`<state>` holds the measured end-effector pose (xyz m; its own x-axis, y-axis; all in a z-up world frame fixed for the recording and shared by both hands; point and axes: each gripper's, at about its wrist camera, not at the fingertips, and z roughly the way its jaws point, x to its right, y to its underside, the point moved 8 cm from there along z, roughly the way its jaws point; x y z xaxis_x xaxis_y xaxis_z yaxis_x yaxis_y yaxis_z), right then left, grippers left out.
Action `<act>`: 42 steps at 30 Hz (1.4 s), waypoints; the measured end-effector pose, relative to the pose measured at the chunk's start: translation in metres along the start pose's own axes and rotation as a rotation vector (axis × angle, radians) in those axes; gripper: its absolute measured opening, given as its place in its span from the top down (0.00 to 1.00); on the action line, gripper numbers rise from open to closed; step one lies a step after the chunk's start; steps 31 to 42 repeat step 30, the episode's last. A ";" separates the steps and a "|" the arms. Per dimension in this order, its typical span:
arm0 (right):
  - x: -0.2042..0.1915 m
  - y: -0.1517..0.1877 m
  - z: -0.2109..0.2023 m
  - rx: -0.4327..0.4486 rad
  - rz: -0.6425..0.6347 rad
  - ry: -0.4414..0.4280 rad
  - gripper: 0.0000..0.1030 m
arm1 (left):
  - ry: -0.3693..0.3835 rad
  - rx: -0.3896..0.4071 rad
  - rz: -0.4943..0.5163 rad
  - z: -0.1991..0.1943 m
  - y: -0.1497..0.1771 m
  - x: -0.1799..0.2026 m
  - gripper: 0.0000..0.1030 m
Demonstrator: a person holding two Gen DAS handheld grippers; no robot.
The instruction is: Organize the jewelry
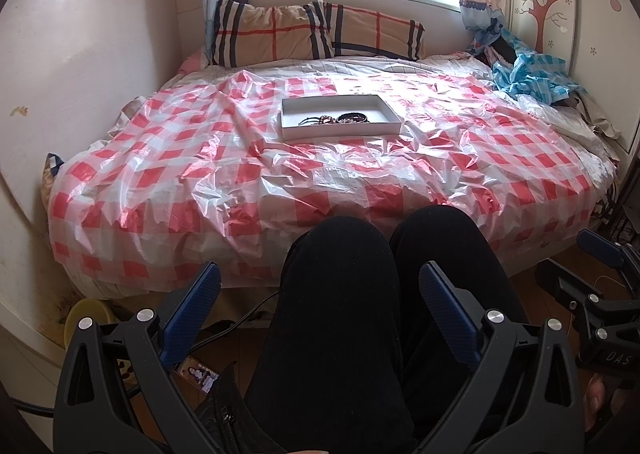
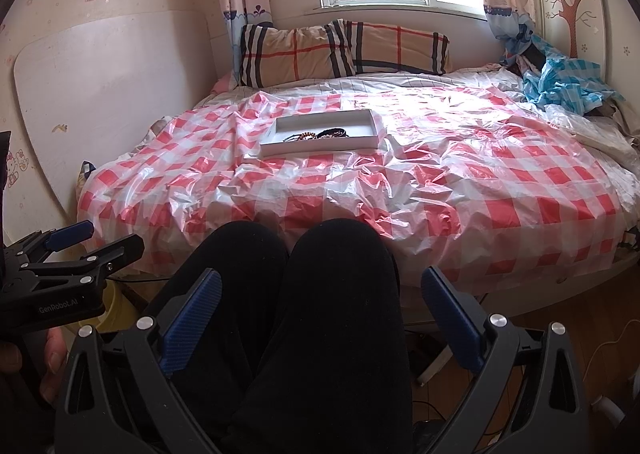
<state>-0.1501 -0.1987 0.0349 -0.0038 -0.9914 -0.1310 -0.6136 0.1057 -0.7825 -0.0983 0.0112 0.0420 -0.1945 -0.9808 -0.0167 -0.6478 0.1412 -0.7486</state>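
On the bed's red-and-white checked plastic sheet [image 1: 240, 158], toward the far side, lies a shallow white rectangular tray [image 1: 340, 131] holding a cluster of dark bead bracelets [image 1: 336, 119]. Near the person's black-trousered knees [image 1: 360, 254], the left gripper [image 1: 320, 286] and right gripper [image 2: 320, 290] hover, fingers spread, holding nothing.

The left gripper [image 1: 320, 290] is held low and near, its blue-padded fingers [image 1: 192, 314] spread wide apart over the person's knees [image 1: 384, 254]; the right gripper [image 2: 322, 294] hangs beside it on the right, fingers [image 2: 452, 318] likewise wide apart; neither holds anything; both point toward the far side.
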 end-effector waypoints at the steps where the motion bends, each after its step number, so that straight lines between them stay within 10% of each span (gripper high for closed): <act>1: 0.000 0.000 0.000 0.000 0.000 0.000 0.07 | 0.000 0.000 0.000 0.000 0.000 0.000 0.07; 42: -0.007 0.005 -0.001 -0.006 -0.008 -0.002 0.07 | -0.008 -0.015 -0.009 -0.001 0.004 -0.002 0.07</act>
